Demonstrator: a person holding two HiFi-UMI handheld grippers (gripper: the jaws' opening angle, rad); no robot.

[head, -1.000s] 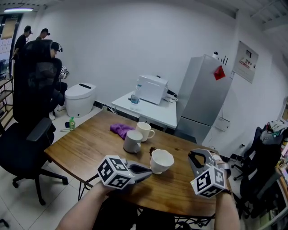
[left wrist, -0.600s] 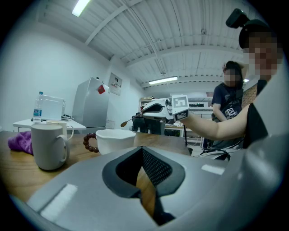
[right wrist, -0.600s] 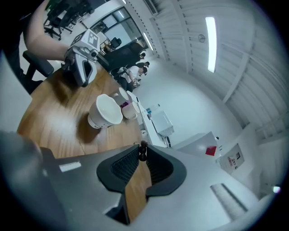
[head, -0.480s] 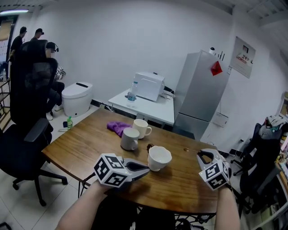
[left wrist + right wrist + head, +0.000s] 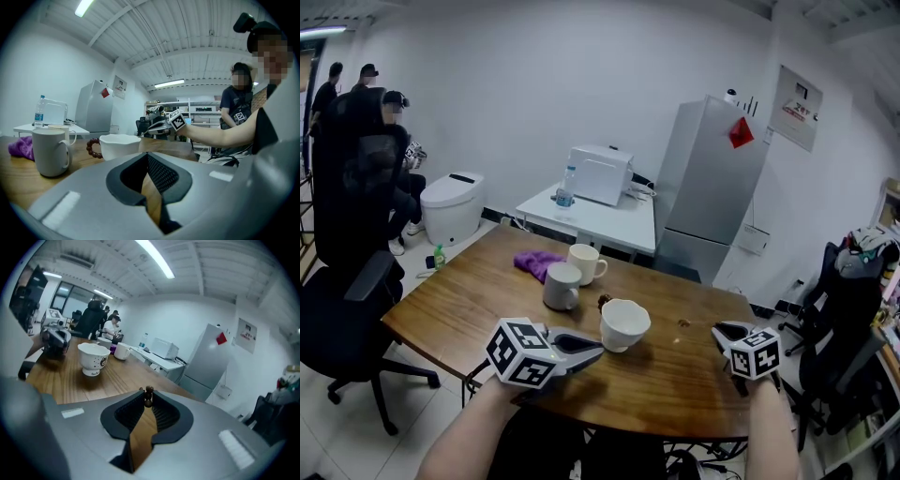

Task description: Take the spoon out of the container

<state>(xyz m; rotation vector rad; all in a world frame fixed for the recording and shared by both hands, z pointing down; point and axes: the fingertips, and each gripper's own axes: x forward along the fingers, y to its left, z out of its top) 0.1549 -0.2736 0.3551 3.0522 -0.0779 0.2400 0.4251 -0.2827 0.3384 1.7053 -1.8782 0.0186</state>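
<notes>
A white cup (image 5: 624, 324) with a brown beaded handle stands mid-table, also in the left gripper view (image 5: 119, 145) and the right gripper view (image 5: 93, 358). My left gripper (image 5: 598, 347) rests on the wooden table (image 5: 469, 309) just left of the cup; its jaws (image 5: 147, 157) are shut with nothing between them. My right gripper (image 5: 719, 330) is far right of the cup, near the table's right edge. It is shut on a small brown beaded piece (image 5: 148, 391), seemingly the spoon's handle end, which sticks up between the tips (image 5: 147, 393). The spoon's bowl is hidden.
Two mugs (image 5: 562, 286) (image 5: 585, 263) and a purple cloth (image 5: 536, 262) lie behind the cup. A black office chair (image 5: 352, 253) stands left, another chair (image 5: 844, 319) right. A white side table (image 5: 591, 211), a grey fridge (image 5: 708, 187) and people at the back left.
My right gripper has moved to the right, away from the cup and toward the table's right edge. The left gripper and the cup have stayed where they were.
</notes>
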